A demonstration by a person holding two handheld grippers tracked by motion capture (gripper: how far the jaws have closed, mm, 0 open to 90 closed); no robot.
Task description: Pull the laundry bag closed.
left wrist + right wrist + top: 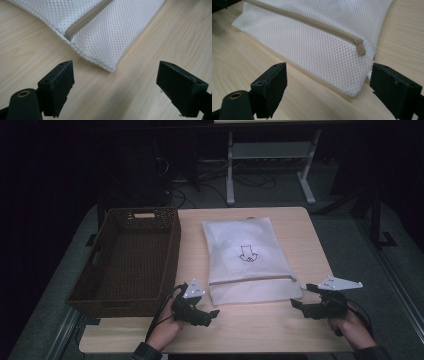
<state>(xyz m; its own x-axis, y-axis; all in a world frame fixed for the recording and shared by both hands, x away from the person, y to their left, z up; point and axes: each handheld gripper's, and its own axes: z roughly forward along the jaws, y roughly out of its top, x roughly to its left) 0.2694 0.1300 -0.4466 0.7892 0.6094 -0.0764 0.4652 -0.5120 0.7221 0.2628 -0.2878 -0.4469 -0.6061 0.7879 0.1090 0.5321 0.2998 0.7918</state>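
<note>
A white mesh laundry bag (247, 258) lies flat on the wooden table (260, 330), with a beige zipper (312, 22) across its near end and a small dark print on top. The zipper pull (361, 49) sits at the bag's right end. My left gripper (214, 314) rests open on the table just short of the bag's near left corner (110, 66), nothing between its jaws. At the bag's near right corner (354, 90) my right gripper (296, 304) is open too, its jaws standing to either side of that corner.
A dark brown wicker basket (95, 292) with cut-out handles stands empty at the table's left side, beside the bag. Beyond the far table edge a white metal frame (270, 152) and cables lie on the dim floor.
</note>
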